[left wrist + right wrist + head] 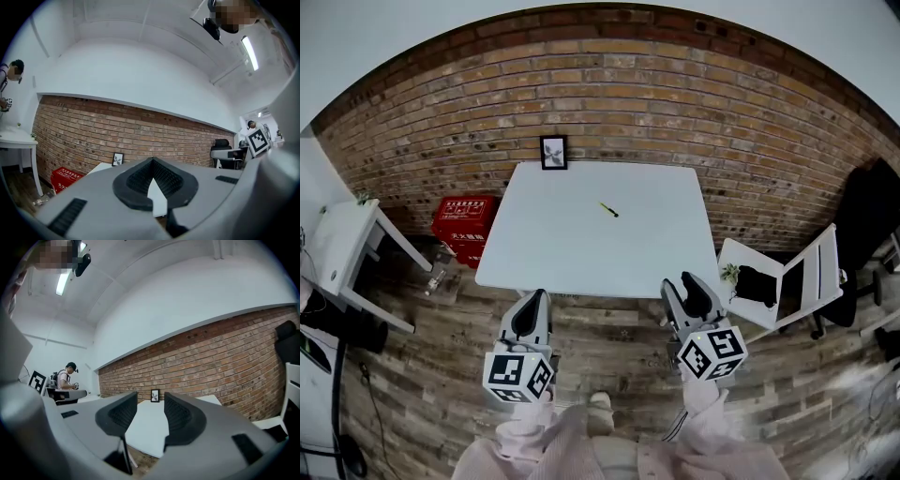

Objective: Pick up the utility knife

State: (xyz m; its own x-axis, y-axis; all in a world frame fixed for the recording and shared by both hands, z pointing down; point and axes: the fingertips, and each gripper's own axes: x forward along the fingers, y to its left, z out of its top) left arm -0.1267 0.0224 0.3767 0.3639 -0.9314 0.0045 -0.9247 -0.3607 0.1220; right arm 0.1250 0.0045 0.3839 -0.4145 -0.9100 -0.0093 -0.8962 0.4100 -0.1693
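A small yellow and black utility knife [608, 209] lies on the white table [581, 253], a little right of its middle towards the far side. Both grippers are held short of the table's near edge, over the wooden floor. My left gripper [532, 313] has its jaws pressed together with nothing in them, and in the left gripper view its black pads [140, 180] meet at the tips. My right gripper [690, 293] is open, with a clear gap between its pads [180, 416] in the right gripper view. The knife does not show in either gripper view.
A small framed picture [553, 152] stands at the table's far edge against the brick wall. A red crate [465, 223] sits on the floor at the left, beside a white side table [342, 251]. A white folding chair [792, 279] stands at the right.
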